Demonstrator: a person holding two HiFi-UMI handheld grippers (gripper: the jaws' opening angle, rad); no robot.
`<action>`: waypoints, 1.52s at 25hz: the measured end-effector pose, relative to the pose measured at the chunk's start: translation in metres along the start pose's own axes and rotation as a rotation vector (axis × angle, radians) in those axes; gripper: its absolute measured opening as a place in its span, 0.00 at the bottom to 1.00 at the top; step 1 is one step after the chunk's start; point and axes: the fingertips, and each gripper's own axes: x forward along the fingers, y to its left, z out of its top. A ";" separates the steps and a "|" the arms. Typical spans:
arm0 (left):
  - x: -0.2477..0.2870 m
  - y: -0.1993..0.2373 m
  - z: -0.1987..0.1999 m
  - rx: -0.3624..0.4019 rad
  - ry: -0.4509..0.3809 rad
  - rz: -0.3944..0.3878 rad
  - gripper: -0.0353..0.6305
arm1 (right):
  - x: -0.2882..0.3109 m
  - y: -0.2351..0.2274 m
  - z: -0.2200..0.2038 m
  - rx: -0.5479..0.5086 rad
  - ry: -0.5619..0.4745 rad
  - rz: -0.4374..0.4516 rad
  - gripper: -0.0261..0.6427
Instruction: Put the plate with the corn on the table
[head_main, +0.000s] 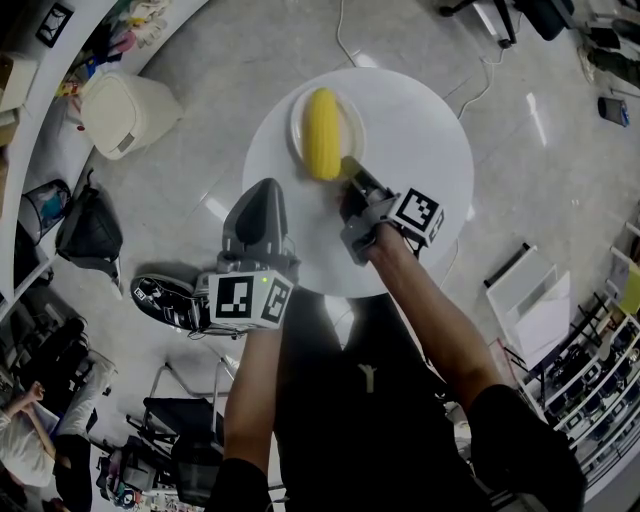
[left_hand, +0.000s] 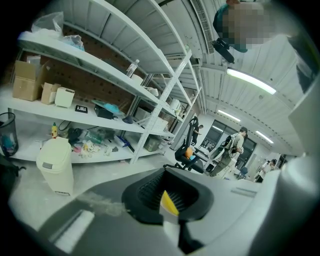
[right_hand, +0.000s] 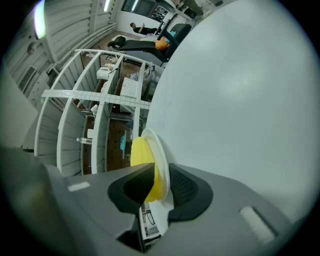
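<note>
A white plate (head_main: 299, 112) with a yellow corn cob (head_main: 322, 135) lies on the round white table (head_main: 420, 130), toward its far left part. My right gripper (head_main: 352, 172) reaches the plate's near rim. In the right gripper view the plate (right_hand: 160, 150) and the corn (right_hand: 141, 156) stand edge-on between the jaws of my right gripper (right_hand: 161, 187), which are slightly apart and not pressing. My left gripper (head_main: 262, 195) hovers at the table's near left edge, its jaws drawn to a thin slit with nothing held. Through that slit, at my left gripper (left_hand: 170, 202), a sliver of yellow shows.
A cream lidded bin (head_main: 125, 110) stands on the floor left of the table, also seen as the bin (left_hand: 55, 170) below long shelves (left_hand: 100, 70) of boxes and clutter. A cable (head_main: 478, 85) trails past the table's far right. People and office chairs are in the far background.
</note>
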 end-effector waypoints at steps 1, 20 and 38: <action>0.000 0.000 -0.001 0.000 0.001 0.000 0.06 | 0.000 0.001 0.000 0.005 0.000 0.005 0.17; 0.004 -0.002 -0.006 -0.014 0.011 -0.003 0.06 | -0.004 0.007 0.008 0.055 -0.032 -0.049 0.39; 0.003 -0.001 -0.008 -0.021 0.010 -0.005 0.06 | -0.006 0.020 0.009 -0.060 -0.022 -0.074 0.59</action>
